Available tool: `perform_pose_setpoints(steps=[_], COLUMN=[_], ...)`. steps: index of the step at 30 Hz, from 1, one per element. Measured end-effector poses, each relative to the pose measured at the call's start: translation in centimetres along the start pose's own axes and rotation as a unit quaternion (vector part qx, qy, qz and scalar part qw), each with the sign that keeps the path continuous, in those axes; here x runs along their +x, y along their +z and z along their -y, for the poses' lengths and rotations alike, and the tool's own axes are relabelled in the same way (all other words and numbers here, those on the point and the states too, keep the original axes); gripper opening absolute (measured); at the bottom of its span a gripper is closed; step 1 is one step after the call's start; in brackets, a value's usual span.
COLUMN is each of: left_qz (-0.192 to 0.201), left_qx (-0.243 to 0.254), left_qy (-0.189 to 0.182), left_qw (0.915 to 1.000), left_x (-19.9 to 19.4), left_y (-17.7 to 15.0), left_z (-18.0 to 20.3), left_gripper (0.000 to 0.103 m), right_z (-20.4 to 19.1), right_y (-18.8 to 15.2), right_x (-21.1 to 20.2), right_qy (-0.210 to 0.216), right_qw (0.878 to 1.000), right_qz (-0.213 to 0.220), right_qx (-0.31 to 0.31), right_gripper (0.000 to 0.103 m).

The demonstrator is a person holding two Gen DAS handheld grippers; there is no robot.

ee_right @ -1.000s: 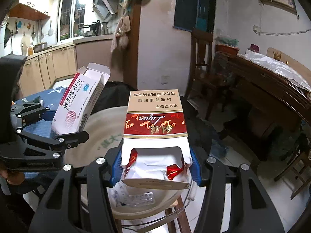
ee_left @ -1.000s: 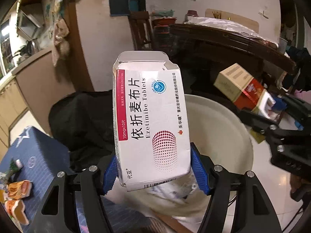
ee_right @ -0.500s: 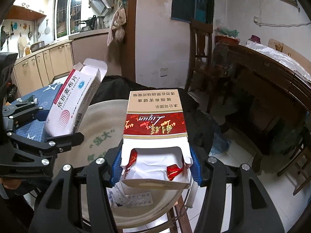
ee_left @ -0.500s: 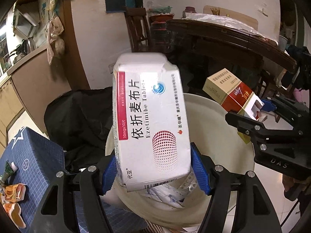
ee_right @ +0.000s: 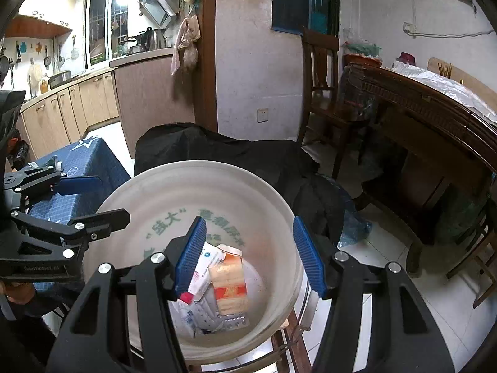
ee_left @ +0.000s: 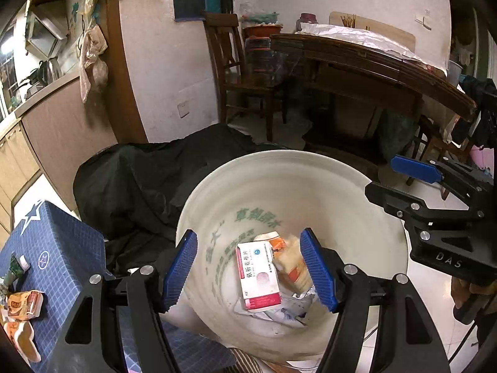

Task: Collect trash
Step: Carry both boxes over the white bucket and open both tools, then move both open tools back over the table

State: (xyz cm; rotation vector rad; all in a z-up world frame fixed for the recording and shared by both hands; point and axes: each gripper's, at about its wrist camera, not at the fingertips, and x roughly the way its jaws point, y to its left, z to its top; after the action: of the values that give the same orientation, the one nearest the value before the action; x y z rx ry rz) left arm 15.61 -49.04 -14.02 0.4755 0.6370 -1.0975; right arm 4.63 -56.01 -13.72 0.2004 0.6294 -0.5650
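With both boxes lying in the white bucket (ee_left: 357,186) at frame centre, your left gripper (ee_left: 248,267) and right gripper (ee_right: 248,255) hover above it, fingers apart and empty.

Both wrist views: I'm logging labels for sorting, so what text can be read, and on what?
"依折麦布片": white and red medicine box in the bucket.
"DAS": right claw's body.
"GenRobot.AI": left claw's body, faint.
"强大": bucket's inner wall; remaining green characters blurred.
Orange carton: print unreadable.

Bucket (ee_left: 357,186) bottom under trash; blurred orange carton (ee_right: 228,283) print unreadable.
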Motion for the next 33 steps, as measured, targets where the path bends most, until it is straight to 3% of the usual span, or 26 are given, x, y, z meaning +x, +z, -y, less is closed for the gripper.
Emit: perform_pose_setpoints(steps=[16, 33], left_qz=[0.004, 0.015], left_qx=[-0.039, -0.084], left_qy=[0.05, 0.124], left_qw=[0.998, 0.9886], left_x=[-2.9, -8.8], left_y=[-2.8, -8.1], left_z=[-3.8, -9.3], left_gripper=[0.07, 0.07], right_z=[-4.0, -14.6], right_y=[0.3, 0.9], right_x=[-0.9, -0.2], right_qy=[0.04, 0.125], right_qw=[0.999, 0.99], right_qz=[0.016, 0.02], right_qx=[-0.009, -0.055], right_gripper=[0.056, 0.056])
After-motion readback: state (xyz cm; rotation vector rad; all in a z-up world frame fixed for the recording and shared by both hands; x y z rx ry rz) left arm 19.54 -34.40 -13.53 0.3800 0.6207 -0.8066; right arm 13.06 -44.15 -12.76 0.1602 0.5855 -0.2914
